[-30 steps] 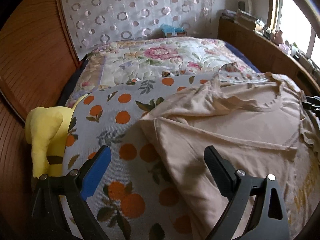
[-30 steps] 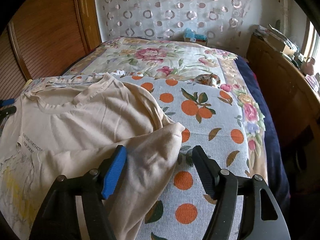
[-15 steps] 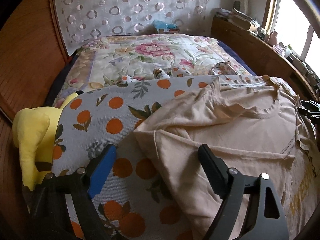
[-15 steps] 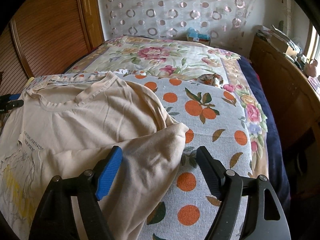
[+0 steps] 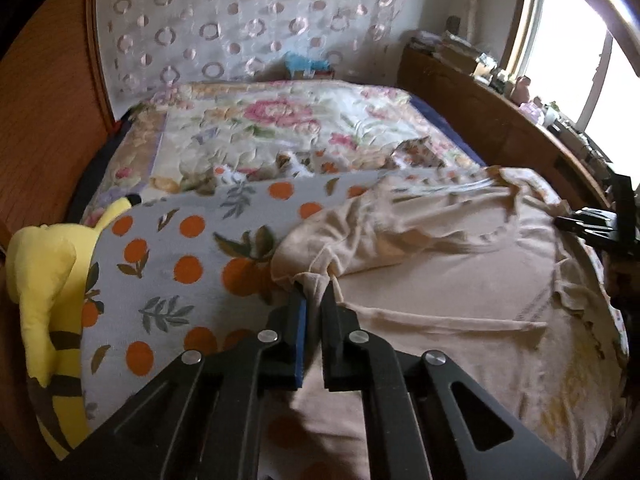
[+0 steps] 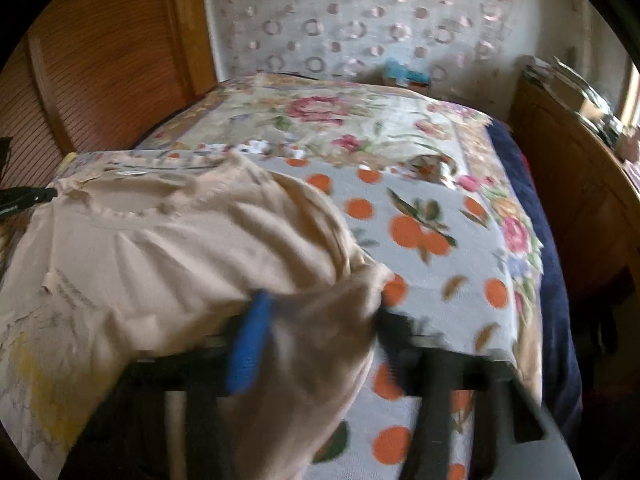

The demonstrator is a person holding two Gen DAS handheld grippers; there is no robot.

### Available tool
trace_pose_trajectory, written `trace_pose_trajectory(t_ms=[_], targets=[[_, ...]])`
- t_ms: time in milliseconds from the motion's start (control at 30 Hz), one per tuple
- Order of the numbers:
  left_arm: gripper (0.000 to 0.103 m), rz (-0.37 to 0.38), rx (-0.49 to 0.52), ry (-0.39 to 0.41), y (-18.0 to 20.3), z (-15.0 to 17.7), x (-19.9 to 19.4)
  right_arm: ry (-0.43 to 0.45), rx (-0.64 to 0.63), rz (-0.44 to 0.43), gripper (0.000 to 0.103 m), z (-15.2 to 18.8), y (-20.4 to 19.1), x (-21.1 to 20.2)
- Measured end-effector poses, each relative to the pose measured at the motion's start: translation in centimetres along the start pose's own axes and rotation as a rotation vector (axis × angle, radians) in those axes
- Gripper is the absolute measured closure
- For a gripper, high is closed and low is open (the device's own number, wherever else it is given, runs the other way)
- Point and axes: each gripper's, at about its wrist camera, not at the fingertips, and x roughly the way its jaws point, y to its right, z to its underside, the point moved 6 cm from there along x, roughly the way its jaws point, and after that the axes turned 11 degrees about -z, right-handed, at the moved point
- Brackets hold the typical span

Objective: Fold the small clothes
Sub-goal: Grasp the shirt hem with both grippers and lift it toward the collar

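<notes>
Left gripper (image 5: 314, 296) pinches shirt (image 5: 460, 280) sleeve edge; right gripper (image 6: 316, 320) blurred, fingers spread around other sleeve, on blanket (image 5: 168, 264).

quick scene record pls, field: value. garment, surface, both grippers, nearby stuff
garment: beige t-shirt, spread out, sleeve bunched
surface: orange-print blanket on the bed, over a floral quilt
left gripper: shut on a pinch of the t-shirt sleeve
right gripper: blurred, fingers apart, straddling the other sleeve
nearby: yellow plush toy at the blanket's left edge
fold: not yet made
</notes>
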Motion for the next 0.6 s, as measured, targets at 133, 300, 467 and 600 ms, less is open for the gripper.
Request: trace_pose_trajectory(t_ms=[133, 300, 467, 600], targets=[[0.097, 0.018, 0.005, 0.077, 1.1, 0.0, -3.7, 0.023, -0.046, -0.019, 0.096, -0.7, -1.9, -1.1], [0.097, 0.038, 0.008, 0.157, 2.0, 1.3, -8.9, 0.16, -0.08, -0.042, 0.096, -0.7, -4.6, -6.6], [0.097, 0.048, 0.01, 0.206, 2.5, 4.5, -13.0, 0.226, -0.097, -0.047, 0.096, 2.1, -6.4, -11.9], [0.097, 0.046, 0.007, 0.211, 2.3, 7.5, -15.0, 0.237, -0.101, -0.048, 0.096, 5.7, -7.0, -14.4]])
